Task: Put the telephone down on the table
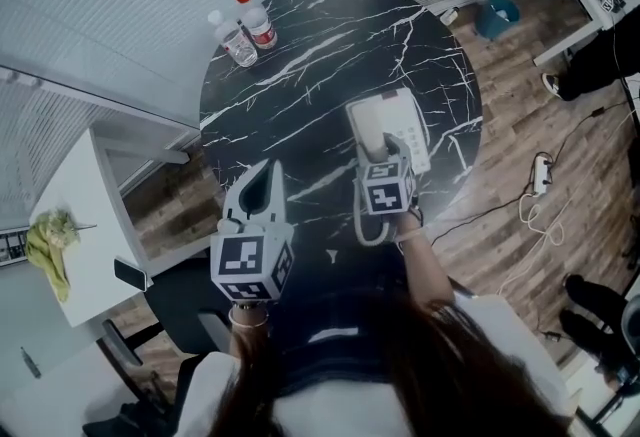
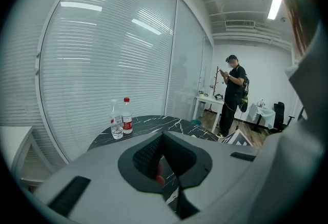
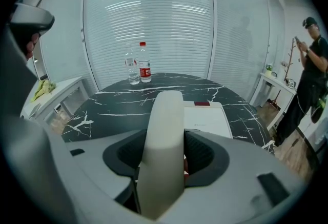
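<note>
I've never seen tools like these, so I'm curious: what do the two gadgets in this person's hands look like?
Both the left gripper and the right gripper are pale grey, smooth moulded shells. Each carries a cube printed with black-and-white square markers. Inside the jaws sit dark, finely textured pads. A light band circles the left wrist.

Slatted blinds (image 1: 120, 15) cover glass walls — wood-plank floor (image 1: 515, 160), white desk (image 1: 85, 215), ceiling strip light (image 2: 277, 2)
</note>
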